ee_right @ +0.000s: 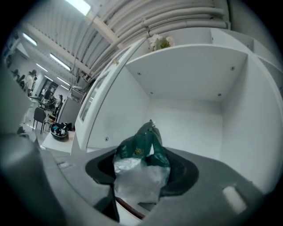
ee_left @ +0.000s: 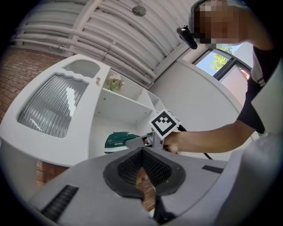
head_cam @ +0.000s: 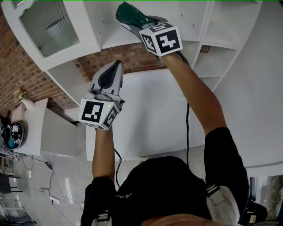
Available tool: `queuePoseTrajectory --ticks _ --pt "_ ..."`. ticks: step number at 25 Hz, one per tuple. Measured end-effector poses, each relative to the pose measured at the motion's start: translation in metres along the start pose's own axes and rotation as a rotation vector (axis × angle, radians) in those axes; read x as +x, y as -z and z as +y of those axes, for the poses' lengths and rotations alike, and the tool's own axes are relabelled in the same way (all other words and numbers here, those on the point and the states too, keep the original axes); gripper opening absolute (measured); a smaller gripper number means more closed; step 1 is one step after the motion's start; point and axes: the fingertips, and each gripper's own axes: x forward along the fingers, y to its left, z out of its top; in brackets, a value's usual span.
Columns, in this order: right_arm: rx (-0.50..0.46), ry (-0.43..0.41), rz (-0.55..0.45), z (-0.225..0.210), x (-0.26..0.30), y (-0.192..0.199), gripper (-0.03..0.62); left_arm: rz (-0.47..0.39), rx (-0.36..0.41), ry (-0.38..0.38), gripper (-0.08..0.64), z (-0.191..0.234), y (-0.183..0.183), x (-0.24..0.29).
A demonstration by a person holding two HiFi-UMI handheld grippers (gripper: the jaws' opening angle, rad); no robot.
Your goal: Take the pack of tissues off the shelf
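Observation:
The pack of tissues (head_cam: 130,12) is dark green with a clear crinkled end. It sticks out of my right gripper (head_cam: 140,23) inside a white shelf compartment (head_cam: 112,40). In the right gripper view the pack (ee_right: 142,152) is squeezed and crumpled between the pads, so the right gripper (ee_right: 141,178) is shut on it. From the left gripper view the pack (ee_left: 116,140) shows just above the shelf board (ee_left: 116,106), at the right gripper's (ee_left: 135,142) tips. My left gripper (head_cam: 117,64) hangs lower, in front of the brick wall, its jaws together and holding nothing (ee_left: 142,155).
A glazed cabinet door (head_cam: 48,24) stands to the left of the compartment. More white compartments (head_cam: 221,57) lie to the right. A brick wall (head_cam: 128,55) shows under the shelf, above a white counter (head_cam: 150,114). A small flower decoration (ee_right: 159,42) sits on top of the unit.

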Motion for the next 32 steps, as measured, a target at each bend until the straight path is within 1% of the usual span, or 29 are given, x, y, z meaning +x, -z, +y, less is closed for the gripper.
queuePoseTrajectory --ticks 4,7,9,12,14,17,19,22,24,27,32 --pt "-0.024 -0.009 -0.128 0.004 -0.048 -0.01 0.249 -0.002 0.004 0.002 -0.002 -0.021 -0.004 0.005" --pt "-0.035 -0.028 -0.208 0.013 -0.074 -0.02 0.249 -0.012 0.01 -0.005 -0.002 -0.019 -0.014 0.006" --pt "-0.025 -0.04 -0.256 0.019 -0.092 -0.023 0.249 -0.025 0.024 -0.011 -0.002 -0.016 -0.022 0.004" --pt "-0.006 -0.045 -0.33 0.027 -0.127 -0.019 0.249 -0.046 0.038 -0.022 -0.002 -0.019 -0.03 -0.003" --pt "0.005 -0.047 -0.363 0.033 -0.149 -0.009 0.249 -0.06 0.043 -0.028 -0.002 -0.026 -0.031 -0.007" --pt "0.024 -0.052 -0.38 0.041 -0.174 0.014 0.247 -0.061 0.046 -0.038 -0.002 -0.035 -0.027 -0.013" --pt "0.048 -0.052 -0.379 0.045 -0.186 0.031 0.245 -0.06 0.034 -0.047 -0.002 -0.039 -0.023 -0.017" --pt "0.096 -0.056 -0.375 0.044 -0.197 0.051 0.239 -0.058 0.018 -0.059 -0.002 -0.043 -0.019 -0.019" --pt "0.11 -0.056 -0.362 0.042 -0.201 0.062 0.238 -0.052 0.02 -0.06 -0.002 -0.048 -0.016 -0.017" --pt "0.094 -0.054 -0.349 0.041 -0.205 0.068 0.236 -0.043 0.028 -0.057 -0.002 -0.053 -0.013 -0.014" --pt "0.063 -0.054 -0.364 0.038 -0.212 0.064 0.236 -0.027 0.028 -0.055 -0.002 -0.059 -0.008 -0.011"
